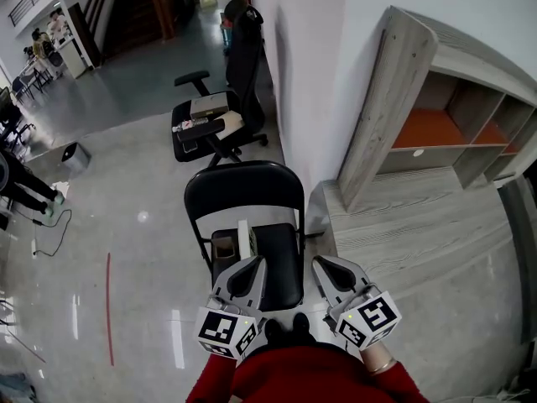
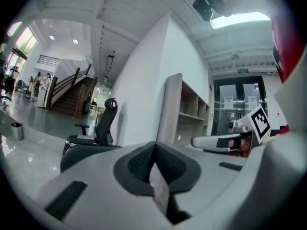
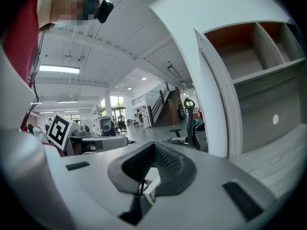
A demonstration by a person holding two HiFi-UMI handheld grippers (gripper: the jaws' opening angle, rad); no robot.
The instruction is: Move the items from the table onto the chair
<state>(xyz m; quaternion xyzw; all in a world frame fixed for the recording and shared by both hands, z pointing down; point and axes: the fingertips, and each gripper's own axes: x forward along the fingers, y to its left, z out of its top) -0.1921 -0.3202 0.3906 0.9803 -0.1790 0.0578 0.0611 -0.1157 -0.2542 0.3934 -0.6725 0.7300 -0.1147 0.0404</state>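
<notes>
Left gripper (image 1: 249, 265) closed, over the front left of the folding chair (image 1: 243, 190) seat. Right gripper (image 1: 323, 267) closed too, just off the seat's right edge, between chair and tabletop (image 1: 419, 233). A pale sliver shows behind each gripper's pads; can't tell what it is. On the seat's left rear, just ahead of the left gripper, a white carton (image 1: 246, 238) stands upright with a dark brown box (image 1: 222, 246) just beside it. Black padding shows on the seat's right half. Wall (image 1: 310, 74) is close behind the chair's right, and open floor (image 1: 126, 225) lies to the chair's left.
</notes>
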